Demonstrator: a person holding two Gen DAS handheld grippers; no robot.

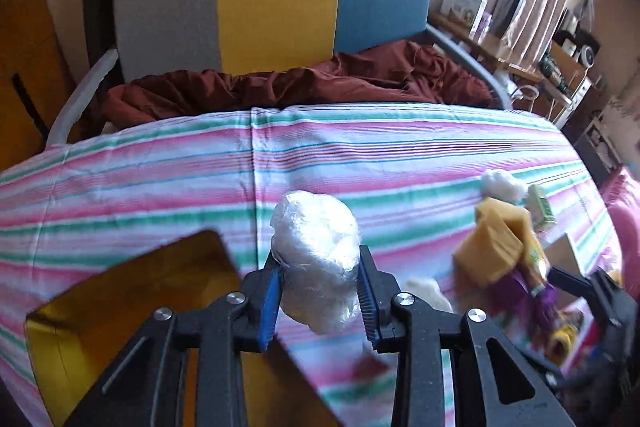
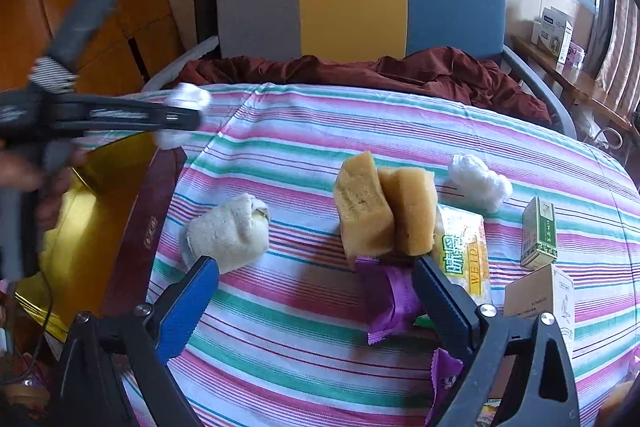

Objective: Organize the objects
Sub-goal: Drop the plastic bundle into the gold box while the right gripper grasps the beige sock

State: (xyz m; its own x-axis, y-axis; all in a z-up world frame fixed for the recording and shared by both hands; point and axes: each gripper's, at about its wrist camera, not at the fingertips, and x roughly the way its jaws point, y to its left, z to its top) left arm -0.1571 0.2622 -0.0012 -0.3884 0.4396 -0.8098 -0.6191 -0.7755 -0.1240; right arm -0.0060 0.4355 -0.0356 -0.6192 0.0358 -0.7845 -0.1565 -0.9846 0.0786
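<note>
Gripping a plastic-wrapped white bundle [image 1: 318, 263] between its blue pads, the left gripper [image 1: 320, 291] had its jaws clamped narrow on the wrap, which bulged above and below the pads and hung clear of the striped cloth [image 1: 140, 179]. In the left wrist view a gold-lined open box [image 1: 132, 287] lay at about eight o'clock from the bundle, close beneath the gripper, so the step in hand looked like carrying the bundle to that box. The right gripper [image 2: 316, 291] hovered low over the cloth with its jaws wide and nothing pressed between them; a purple wrapper [image 2: 390, 301] lay between the fingers but untouched. Ahead of it at twelve o'clock stood two yellow sponge cakes [image 2: 384, 211] leaning together, with a cream-coloured bun [image 2: 228, 231] at ten o'clock, a second wrapped white bundle [image 2: 480, 183] at one o'clock, and a small green carton [image 2: 540, 233] at two o'clock. The next move probably called for swinging the held bundle over the box's open mouth and lowering it before letting go, since the soft wrap could slip or catch on the box's rim. The remaining items still lay scattered, so sorting seemed far from finished.
</note>
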